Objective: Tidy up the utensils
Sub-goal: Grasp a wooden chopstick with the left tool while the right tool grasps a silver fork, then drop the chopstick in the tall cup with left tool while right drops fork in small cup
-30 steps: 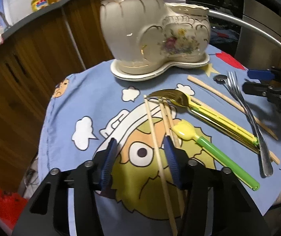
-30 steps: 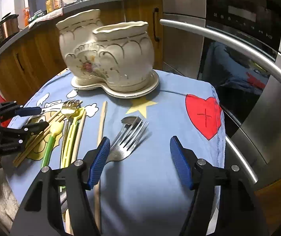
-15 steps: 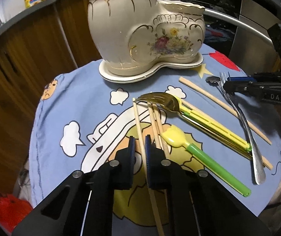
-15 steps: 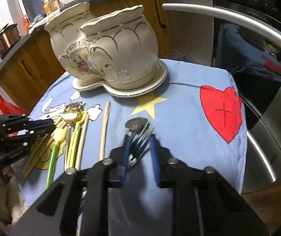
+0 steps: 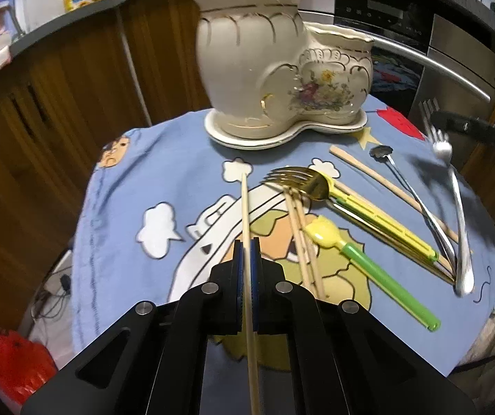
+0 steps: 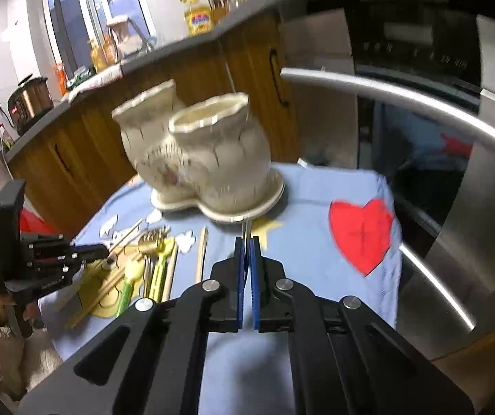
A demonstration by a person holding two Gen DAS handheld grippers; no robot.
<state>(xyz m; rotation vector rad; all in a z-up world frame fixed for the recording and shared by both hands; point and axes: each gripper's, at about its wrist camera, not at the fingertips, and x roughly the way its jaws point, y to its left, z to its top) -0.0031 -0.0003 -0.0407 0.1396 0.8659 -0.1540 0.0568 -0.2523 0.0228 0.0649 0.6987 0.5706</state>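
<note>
My left gripper (image 5: 246, 247) is shut on a wooden chopstick (image 5: 245, 207) that points toward the cream boot-shaped ceramic holder (image 5: 275, 76). My right gripper (image 6: 246, 242) is shut on a silver fork (image 5: 453, 186), lifting its tines end while the handle rests on the cloth; in the right wrist view the fork (image 6: 245, 230) shows edge-on between the pads. On the blue cartoon cloth (image 5: 164, 173) lie a gold fork with yellow handle (image 5: 320, 183), a yellow-green spoon (image 5: 351, 252), more chopsticks (image 5: 303, 235) and a small silver spoon (image 5: 406, 183).
The holder (image 6: 209, 152) stands on a cream saucer (image 5: 282, 135) at the far side of the small table. An oven with a steel handle (image 6: 420, 103) is to the right, wooden cabinets (image 5: 57, 103) behind. A red bag (image 5: 1, 359) lies on the floor at left.
Both grippers closed: the left on the chopstick, the right on the silver fork. The right gripper has raised the fork's tines off the cloth.
</note>
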